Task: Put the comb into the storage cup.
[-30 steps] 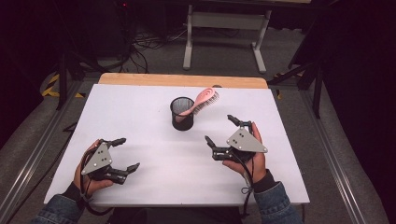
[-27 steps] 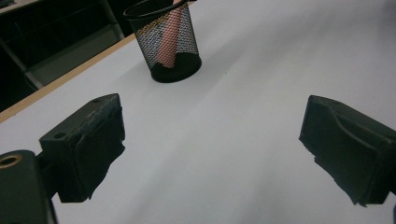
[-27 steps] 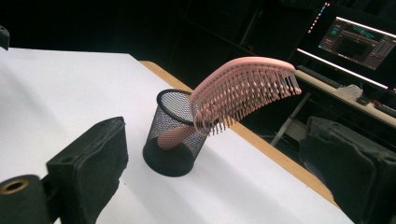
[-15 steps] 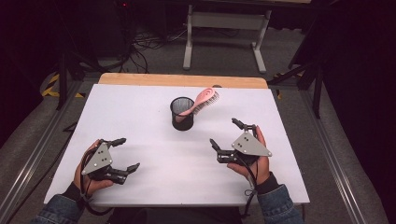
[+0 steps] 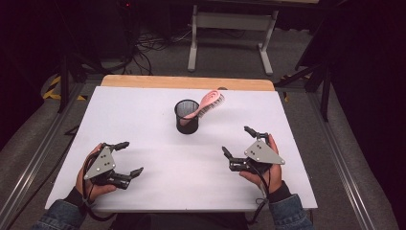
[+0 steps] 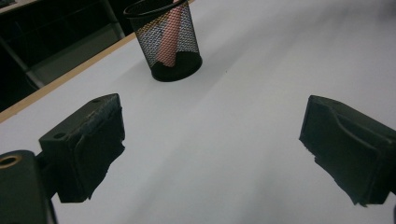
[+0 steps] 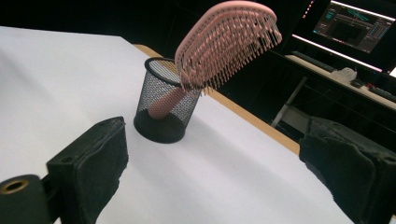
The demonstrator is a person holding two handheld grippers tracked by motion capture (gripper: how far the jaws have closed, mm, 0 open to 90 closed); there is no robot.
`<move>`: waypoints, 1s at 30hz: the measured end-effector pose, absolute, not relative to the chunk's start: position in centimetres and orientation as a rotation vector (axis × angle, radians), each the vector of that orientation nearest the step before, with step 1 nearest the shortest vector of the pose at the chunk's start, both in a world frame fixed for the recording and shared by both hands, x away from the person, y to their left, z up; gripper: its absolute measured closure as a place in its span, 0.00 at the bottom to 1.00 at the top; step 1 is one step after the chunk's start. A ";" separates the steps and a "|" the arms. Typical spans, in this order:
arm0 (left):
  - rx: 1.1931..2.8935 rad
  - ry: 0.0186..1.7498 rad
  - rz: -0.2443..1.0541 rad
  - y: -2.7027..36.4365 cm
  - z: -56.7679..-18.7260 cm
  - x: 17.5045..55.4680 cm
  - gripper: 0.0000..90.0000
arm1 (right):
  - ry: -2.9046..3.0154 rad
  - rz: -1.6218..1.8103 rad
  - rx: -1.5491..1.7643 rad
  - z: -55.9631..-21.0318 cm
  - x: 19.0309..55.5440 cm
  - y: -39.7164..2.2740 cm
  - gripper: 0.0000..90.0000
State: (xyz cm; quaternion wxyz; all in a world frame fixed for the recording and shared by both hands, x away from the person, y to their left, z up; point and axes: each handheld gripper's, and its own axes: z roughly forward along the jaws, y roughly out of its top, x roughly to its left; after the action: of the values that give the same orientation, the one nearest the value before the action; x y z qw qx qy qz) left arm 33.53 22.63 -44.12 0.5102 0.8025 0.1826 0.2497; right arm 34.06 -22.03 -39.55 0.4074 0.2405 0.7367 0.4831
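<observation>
Looking down in the high view, pink hairbrush (image 5: 208, 102) handle-down in black mesh cup (image 5: 186, 116) at centre of white tabletop (image 5: 143, 110), left gripper (image 5: 126, 158) lower left, right gripper (image 5: 238, 142) lower right, both with jaws wide apart and empty, left gripper view, cup top centre, right gripper view, brush head leaning toward upper right.

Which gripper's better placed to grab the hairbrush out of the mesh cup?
Right, probably. The right gripper sits open on the side toward which the pink hairbrush leans out of the mesh cup. The left gripper, also open, faces the cup's far side.
</observation>
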 end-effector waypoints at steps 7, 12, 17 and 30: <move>1.934 0.440 0.602 22.6 -44.1 33.5 0.08 | 1.857 1.191 0.618 -40.4 33.7 -22.7 0.09; 1.935 0.439 0.603 22.6 -44.1 33.5 0.08 | 1.857 1.174 0.603 -40.9 33.5 -23.0 0.09; 1.938 0.438 0.605 22.6 -44.1 33.4 0.08 | 1.857 1.155 0.618 -41.4 33.4 -23.5 0.07; 1.945 0.439 0.604 22.5 -44.2 33.5 0.08 | 1.878 1.116 0.708 -43.3 33.0 -25.9 0.05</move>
State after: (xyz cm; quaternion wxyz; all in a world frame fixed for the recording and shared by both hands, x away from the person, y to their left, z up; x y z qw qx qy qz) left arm 33.50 22.55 -44.17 0.5048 0.8059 0.1819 0.2501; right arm 32.98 -25.90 -43.34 0.4101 0.2812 0.7458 0.4433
